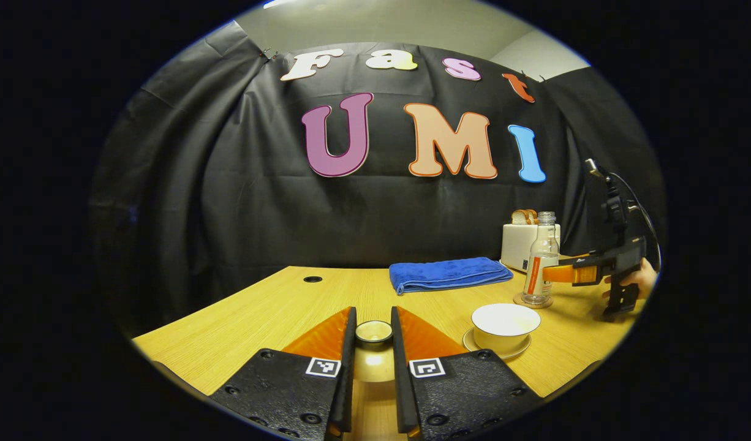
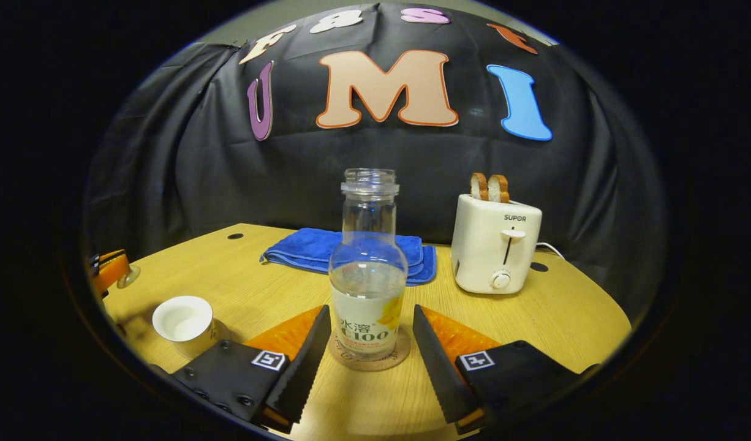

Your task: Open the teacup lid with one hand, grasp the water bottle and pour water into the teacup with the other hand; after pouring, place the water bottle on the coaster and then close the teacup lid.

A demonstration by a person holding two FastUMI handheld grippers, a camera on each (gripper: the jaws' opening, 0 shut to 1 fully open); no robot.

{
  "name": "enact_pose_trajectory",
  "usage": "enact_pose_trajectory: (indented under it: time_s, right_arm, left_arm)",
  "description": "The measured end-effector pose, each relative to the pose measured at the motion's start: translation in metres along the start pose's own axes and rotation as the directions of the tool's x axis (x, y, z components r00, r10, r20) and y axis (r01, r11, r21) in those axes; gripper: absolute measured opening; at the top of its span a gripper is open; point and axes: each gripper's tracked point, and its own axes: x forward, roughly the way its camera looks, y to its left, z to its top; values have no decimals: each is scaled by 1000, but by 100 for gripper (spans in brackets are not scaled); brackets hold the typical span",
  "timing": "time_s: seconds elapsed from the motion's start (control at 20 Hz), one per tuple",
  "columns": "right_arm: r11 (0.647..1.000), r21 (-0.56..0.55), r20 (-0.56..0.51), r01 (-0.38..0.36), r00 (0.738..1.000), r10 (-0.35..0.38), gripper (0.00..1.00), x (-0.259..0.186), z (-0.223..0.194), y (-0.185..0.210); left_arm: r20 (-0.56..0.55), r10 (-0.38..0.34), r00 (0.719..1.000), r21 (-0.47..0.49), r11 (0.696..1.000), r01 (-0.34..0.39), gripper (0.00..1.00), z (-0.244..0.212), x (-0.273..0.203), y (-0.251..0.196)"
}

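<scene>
In the left gripper view, the left gripper [image 1: 373, 334] is sitting low over the wooden table [image 1: 271, 312] with the teacup lid [image 1: 373, 332] pinched by its knob between its two fingers, the jaws nearly together. Just to the right, the open teacup [image 1: 505, 326] is resting on its saucer [image 1: 497, 349]. Farther back a folded blue towel [image 1: 449, 272] is lying on the table. To the right of that the water bottle [image 1: 541, 260] is standing upright on the coaster [image 1: 533, 301], with a white toaster [image 1: 517, 245] behind it. At the far right a hand [image 1: 642, 277] is holding the right gripper [image 1: 556, 274], whose fingers are reaching toward the bottle.

In the right gripper view, the teacup [image 2: 183, 323] is sitting at the near left. In the middle, the right gripper [image 2: 369, 334] is standing wide open around the water bottle [image 2: 368, 269], both fingers apart from it. The bottle is uncapped and upright on the coaster [image 2: 369, 360]. The towel [image 2: 326, 248] is lying behind it, and the toaster [image 2: 495, 245] is holding two bread slices [image 2: 489, 187] at the far right.
</scene>
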Motion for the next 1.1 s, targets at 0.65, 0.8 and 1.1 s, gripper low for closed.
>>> enact_pose_trajectory:
  time_s: [0.65, 0.8, 1.1]
  right_arm:
    - [999, 30, 77, 14, 997, -16, 87, -60, -14, -48]
    - [999, 45, 104, 21, 994, -25, 87, -66, -15, -56]
    - [998, 62, 150, 28, 988, -37, 86, -76, -9, -63]
  left_arm:
    - [2, -143, 990, 1, 990, 143, 26, -1, 17, -79]
    - [1, -159, 987, 2, 987, 159, 26, 0, 22, -93]
    - [2, -176, 984, -8, 984, 176, 26, -1, 28, -112]
